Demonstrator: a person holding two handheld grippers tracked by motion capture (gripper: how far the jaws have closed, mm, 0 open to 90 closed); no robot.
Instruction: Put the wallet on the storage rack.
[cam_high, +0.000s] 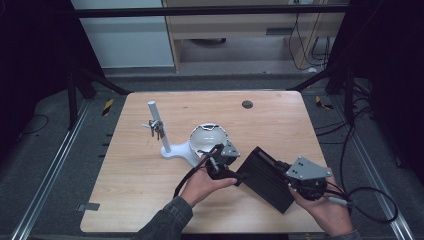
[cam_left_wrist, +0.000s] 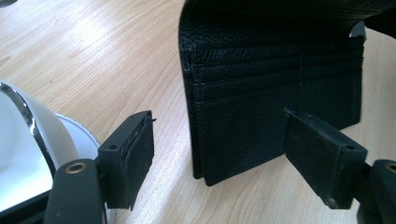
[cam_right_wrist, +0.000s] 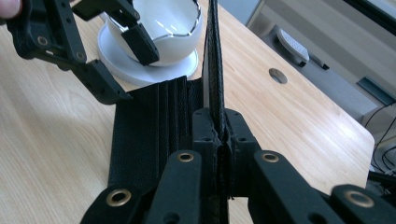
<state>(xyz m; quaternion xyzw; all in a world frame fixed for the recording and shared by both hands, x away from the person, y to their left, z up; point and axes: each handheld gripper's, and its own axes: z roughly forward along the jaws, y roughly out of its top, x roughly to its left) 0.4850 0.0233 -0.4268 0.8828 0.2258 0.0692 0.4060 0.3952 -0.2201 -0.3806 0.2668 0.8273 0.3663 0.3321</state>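
Wallet (cam_high: 267, 179) lies open beside the bowl (cam_high: 208, 138), long axis diagonal; your right tongs (cam_right_wrist: 219, 135) pinch its raised flap, left tongs (cam_left_wrist: 224, 154) gape at its near edge.

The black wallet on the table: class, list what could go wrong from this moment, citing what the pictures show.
1. The right gripper pinches only the raised flap of the wallet; the leather may slip free and the flap drop shut.
2. The left gripper is open, its jaws astride the lower, card-slot half; closing carelessly could push the wallet across the table rather than grip it.
3. The white bowl stands right beside the left gripper; a sideways move could knock it.
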